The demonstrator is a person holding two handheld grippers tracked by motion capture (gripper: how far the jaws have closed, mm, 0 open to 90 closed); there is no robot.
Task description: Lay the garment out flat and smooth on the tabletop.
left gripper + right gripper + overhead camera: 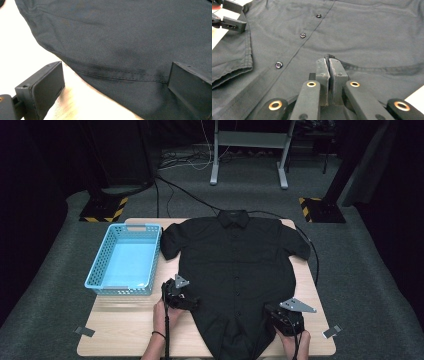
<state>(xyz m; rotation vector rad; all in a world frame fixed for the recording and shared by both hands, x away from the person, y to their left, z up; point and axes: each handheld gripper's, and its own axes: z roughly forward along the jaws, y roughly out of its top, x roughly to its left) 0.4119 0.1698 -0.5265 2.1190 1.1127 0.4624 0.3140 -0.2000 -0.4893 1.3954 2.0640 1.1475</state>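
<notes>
A black short-sleeved shirt lies flat on the wooden table, button side up, collar at the far edge. My left gripper is at the shirt's lower left side. In the left gripper view its jaws stand wide open, with the stitched side hem lying between them and untouched. My right gripper is at the lower right hem. In the right gripper view it is shut on a pinched fold of the shirt. The left gripper also appears there at the top left.
A light blue perforated basket stands on the table left of the shirt. Bare tabletop lies in front of the basket. Cables run over the grey carpet behind the table, past a white desk frame and two stands with yellow-black bases.
</notes>
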